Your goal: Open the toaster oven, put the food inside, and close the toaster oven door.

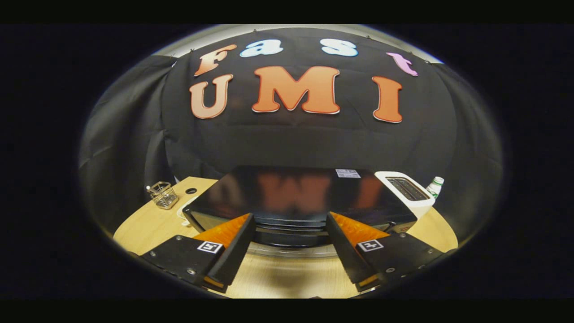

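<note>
- Looking from the gripper view, the gripper (290, 224) stands released, its two fingers spread apart and grasping nothing.
- Between and just beyond the fingertips, in the centre of the frame, sits the black toaster oven (296, 193) on the wooden table (148, 229).
- At centre right a white toaster (406, 190) stands beside the oven, with a bottle (435, 186) near it.
- At centre left stands a wire basket (162, 195).

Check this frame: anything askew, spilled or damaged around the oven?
Nothing stands out. The toaster oven sits square on the wooden table, just ahead of the open gripper. A wire basket stands upright beside it on one side, a white toaster and a bottle on the other. No spills visible.
</note>
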The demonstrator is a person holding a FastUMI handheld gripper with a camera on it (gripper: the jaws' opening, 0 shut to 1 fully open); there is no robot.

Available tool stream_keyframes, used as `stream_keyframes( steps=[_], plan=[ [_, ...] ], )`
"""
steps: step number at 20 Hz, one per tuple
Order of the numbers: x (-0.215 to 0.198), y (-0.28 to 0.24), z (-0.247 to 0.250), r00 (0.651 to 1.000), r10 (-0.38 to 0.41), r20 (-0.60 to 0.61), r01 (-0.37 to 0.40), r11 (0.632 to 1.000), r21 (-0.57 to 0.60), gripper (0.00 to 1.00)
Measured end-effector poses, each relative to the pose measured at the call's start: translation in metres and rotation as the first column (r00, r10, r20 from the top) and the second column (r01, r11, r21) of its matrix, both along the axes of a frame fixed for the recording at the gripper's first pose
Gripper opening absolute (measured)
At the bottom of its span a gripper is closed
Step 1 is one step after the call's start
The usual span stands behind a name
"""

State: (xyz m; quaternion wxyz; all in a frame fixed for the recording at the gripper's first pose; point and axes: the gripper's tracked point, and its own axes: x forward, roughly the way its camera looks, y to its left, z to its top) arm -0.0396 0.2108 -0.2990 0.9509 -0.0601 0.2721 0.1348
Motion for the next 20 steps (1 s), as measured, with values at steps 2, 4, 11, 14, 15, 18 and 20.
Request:
stream_keyframes(
  steps=[2, 4, 11, 14, 15, 18, 20],
  plan=[
    [-0.008, 0.001, 0.002, 1.0, 0.013, 0.015, -0.014, 1.0, 0.011, 0.87],
    [-0.024, -0.002, 0.0, 0.999, 0.042, -0.004, -0.042, 0.999, 0.008, 0.87],
    [-0.099, -0.015, -0.031, 0.959, 0.163, -0.232, -0.171, 0.985, -0.014, 0.86],
    [-0.119, -0.019, -0.047, 0.936, 0.176, -0.305, -0.185, 0.983, 0.002, 0.86],
    [-0.125, -0.022, -0.054, 0.924, 0.18, -0.336, -0.191, 0.982, 0.001, 0.86],
    [-0.139, -0.022, -0.073, 0.895, 0.191, -0.404, -0.203, 0.979, 0.015, 0.86],
    [-0.15, -0.024, -0.091, 0.866, 0.175, -0.468, -0.19, 0.982, 0.015, 0.86]
  ],
)
